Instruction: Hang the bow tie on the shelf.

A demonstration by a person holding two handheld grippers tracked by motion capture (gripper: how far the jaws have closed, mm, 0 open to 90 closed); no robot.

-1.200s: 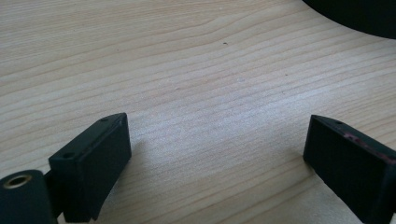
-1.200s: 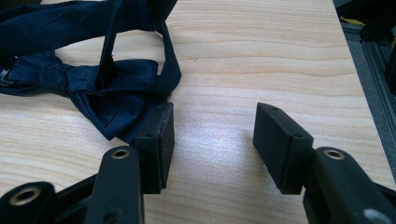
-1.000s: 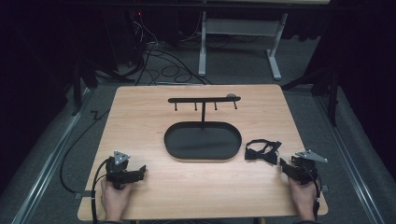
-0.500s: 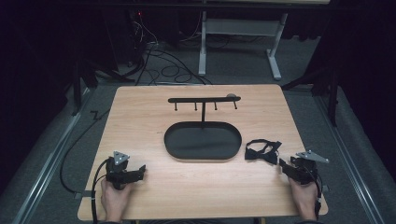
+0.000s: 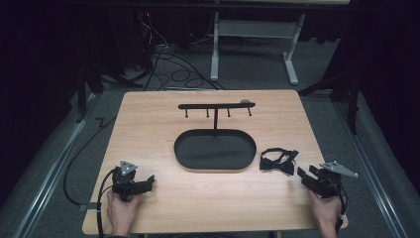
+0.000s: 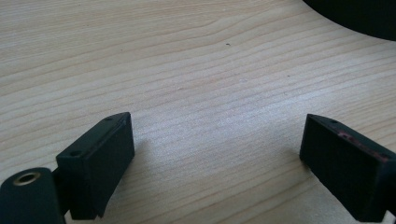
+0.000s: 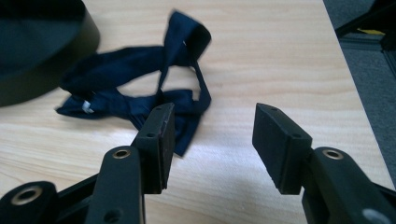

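A dark blue bow tie (image 5: 279,161) (image 7: 140,88) with its looped strap lies on the wooden table (image 5: 158,124), just right of the black oval base (image 5: 215,151) of a hanger stand (image 5: 216,106). My right gripper (image 5: 303,174) (image 7: 212,135) sits low at the table's front right, open, its jaws a short way from the tie's near end with nothing between them. My left gripper (image 5: 148,182) (image 6: 215,158) rests at the front left, open wide over bare wood, far from the tie.
The stand's crossbar carries several small pegs and rises on a thin post from the oval base (image 7: 42,56) (image 6: 359,16). Cables trail on the grey floor behind and left of the table. The table's right edge (image 7: 355,88) lies close to my right gripper.
My right gripper has crept slightly forward and left toward the bow tie. The left gripper and the tie have stayed put.
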